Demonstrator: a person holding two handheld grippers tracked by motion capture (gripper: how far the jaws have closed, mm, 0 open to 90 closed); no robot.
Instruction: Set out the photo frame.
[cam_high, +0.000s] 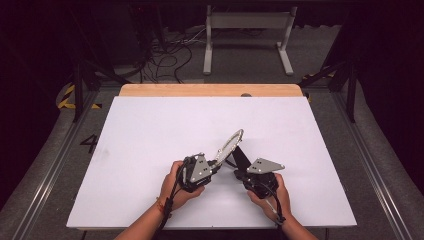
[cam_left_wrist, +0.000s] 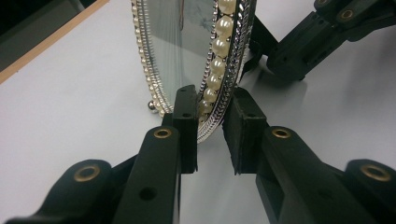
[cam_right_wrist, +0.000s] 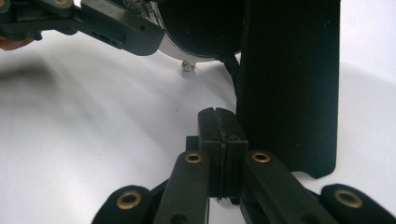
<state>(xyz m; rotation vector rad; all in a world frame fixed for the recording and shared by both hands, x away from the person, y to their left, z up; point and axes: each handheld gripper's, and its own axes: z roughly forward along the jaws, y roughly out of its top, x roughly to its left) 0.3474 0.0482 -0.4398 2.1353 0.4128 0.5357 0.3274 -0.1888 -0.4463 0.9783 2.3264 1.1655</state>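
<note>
The left tongs (cam_left_wrist: 208, 135) stand a little apart astride the lower rim of the mirror (cam_left_wrist: 187, 51), one pad touching the glass side, the other just off the pearl frame, so they bracket it rather than clamp it. The right tongs (cam_right_wrist: 218, 140) are pressed together on nothing, just beside the black stand (cam_right_wrist: 289, 79) behind the mirror. The mirror sits mid-desk (cam_high: 150, 130), leaning back, its long axis running up and away from the left tongs, which are nearer.

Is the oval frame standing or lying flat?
Standing, tilted back: the oval frame rises off the table on its black back stand, left tool astride its rim.
</note>
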